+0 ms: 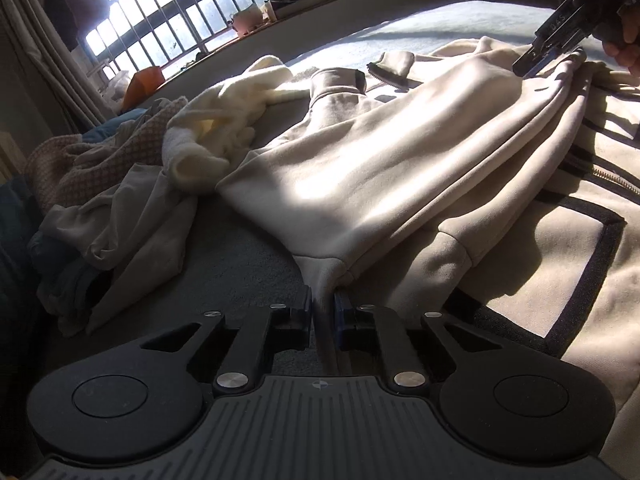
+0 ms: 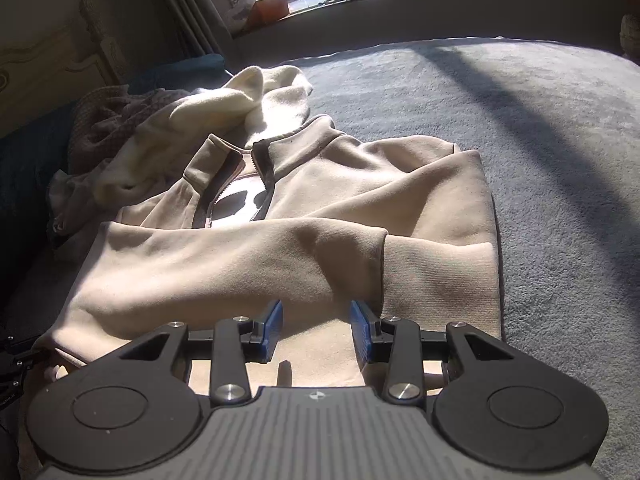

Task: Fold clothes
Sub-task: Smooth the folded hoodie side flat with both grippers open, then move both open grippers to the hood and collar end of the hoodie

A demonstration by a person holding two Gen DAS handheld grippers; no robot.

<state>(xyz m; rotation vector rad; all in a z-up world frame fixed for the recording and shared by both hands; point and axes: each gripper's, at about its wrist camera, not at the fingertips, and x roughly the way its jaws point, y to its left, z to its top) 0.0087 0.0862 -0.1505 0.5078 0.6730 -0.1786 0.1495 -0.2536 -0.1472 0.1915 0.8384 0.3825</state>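
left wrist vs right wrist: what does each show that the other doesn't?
Left wrist only: the left gripper shut on the beige jacket hem corner, the right gripper seen from outside, and a black-bordered panel.

Right wrist only: the right gripper's open blue pads over the folded sleeve, and the open zip collar.

Both: jacket, cream fleece, grey bed cover, barred window.

I count one beige zip-front sweatshirt with dark trim spread flat on one grey fleece bed cover. One cream fluffy fleece garment lies crumpled beside its collar. One pinkish checked knit piece, one pale grey-beige crumpled garment, one blue fabric item. One barred window. One orange box on the sill. Two grippers: left gripper, right gripper.
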